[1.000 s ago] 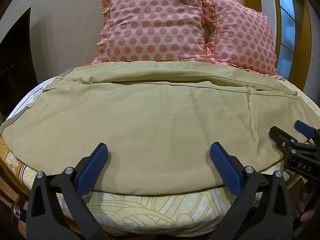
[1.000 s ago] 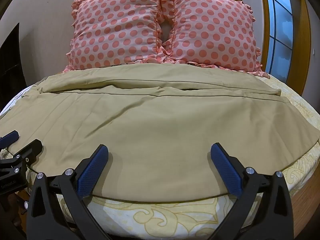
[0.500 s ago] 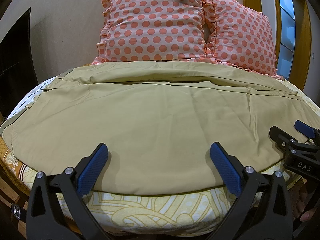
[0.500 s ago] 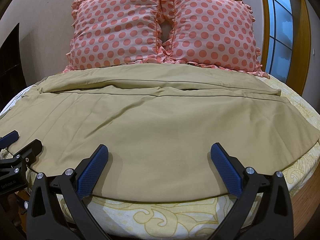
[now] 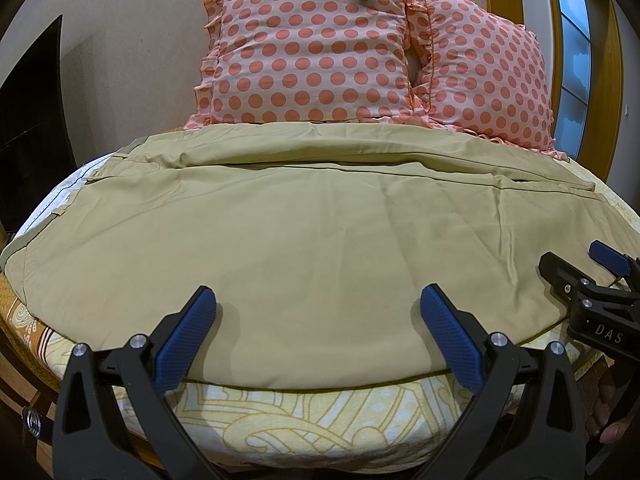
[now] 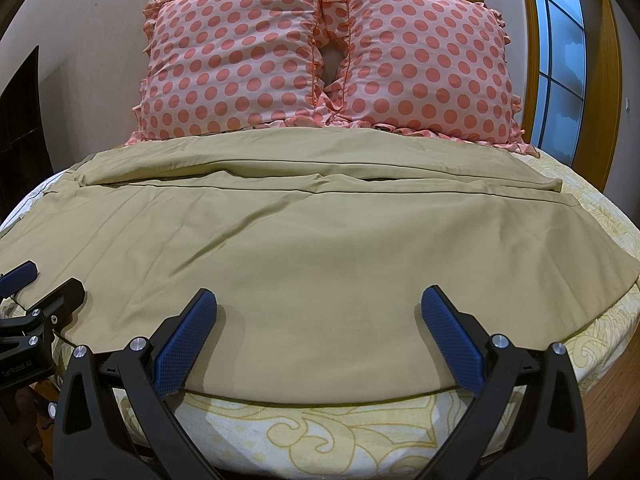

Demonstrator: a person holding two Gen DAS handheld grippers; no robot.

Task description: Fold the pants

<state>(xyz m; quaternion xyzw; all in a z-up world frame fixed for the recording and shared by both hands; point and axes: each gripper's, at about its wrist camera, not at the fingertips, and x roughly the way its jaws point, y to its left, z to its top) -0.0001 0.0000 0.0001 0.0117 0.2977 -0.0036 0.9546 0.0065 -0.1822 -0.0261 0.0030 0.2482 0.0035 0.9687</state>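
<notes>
Khaki pants lie spread flat across the bed, waistband at the left, hems at the right; they also fill the right wrist view. One leg lies behind the other near the pillows. My left gripper is open and empty, just above the pants' near edge. My right gripper is open and empty over the near edge further right. The right gripper also shows at the right side of the left wrist view; the left gripper shows at the left side of the right wrist view.
The bed carries a yellow patterned sheet, seen also in the right wrist view. Two pink polka-dot pillows lean on the wall behind the pants. A window is at the right, dark furniture at the left.
</notes>
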